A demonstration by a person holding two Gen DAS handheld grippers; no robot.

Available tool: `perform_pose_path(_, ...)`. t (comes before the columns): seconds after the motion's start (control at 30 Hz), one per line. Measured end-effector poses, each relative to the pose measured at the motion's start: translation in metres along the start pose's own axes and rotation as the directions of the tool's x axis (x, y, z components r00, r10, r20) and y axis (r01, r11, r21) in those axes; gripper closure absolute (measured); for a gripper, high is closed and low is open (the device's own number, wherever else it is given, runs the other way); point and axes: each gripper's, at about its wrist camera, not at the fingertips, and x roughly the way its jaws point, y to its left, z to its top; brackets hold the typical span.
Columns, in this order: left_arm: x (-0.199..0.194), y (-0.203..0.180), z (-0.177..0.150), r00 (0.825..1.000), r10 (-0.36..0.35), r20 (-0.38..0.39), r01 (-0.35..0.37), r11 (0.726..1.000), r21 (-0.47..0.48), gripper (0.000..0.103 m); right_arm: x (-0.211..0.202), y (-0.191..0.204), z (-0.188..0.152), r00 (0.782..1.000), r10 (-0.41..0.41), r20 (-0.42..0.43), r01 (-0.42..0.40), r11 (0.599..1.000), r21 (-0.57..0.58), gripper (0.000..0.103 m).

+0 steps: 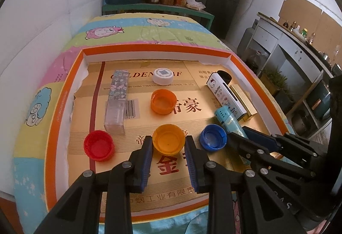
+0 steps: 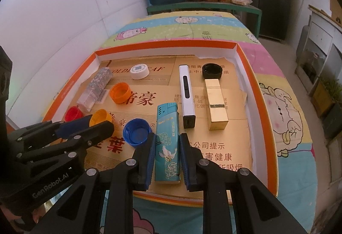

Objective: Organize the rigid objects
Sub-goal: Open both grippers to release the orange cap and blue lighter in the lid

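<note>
We are clenching the left hand-held gripper (image 1: 168, 144) on a round, ribbed yellow plastic cap (image 1: 168, 141), and the right hand-held gripper (image 2: 166, 144) on a flat teal lighter (image 2: 167, 142) with a glossy crane print. Both are lying on gold printed cardboard inside a shallow orange-rimmed tray (image 2: 252, 76), which is sitting on a cartoon-print cloth (image 2: 284, 110) beside white walls.

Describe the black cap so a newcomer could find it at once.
Start at the orange-rimmed tray on the cartoon bedsheet and look toward its far right corner. Just beyond the gold box lies the black cap, open side up, the only dark one among the coloured caps.
</note>
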Motion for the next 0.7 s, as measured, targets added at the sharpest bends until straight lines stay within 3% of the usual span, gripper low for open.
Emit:
perform_pose_path(0.07, 0.0, 0.002, -0.001, 1.0, 0.002, 0.004, -0.002, 1.0, -0.002, 0.068, -0.001, -0.001, 0.0, 1.0, 0.004, 0.005, -0.004, 1.0, 0.001, 0.078)
perform_pose_path(0.17, -0.002, 0.003, -0.001, 1.0, -0.003, 0.007, 0.003, 1.0, -0.004, 0.05, -0.005, 0.0, -0.001, 1.0, 0.004, 0.02, -0.004, 1.0, -0.002, 0.076)
perform_pose_path(0.7, -0.033, 0.004, -0.004, 0.996, -0.049, 0.076, 0.05, 0.999, -0.011, 0.049, -0.033, -0.001, -0.003, 0.997, -0.011, 0.079, 0.008, 0.999, 0.032, 0.076)
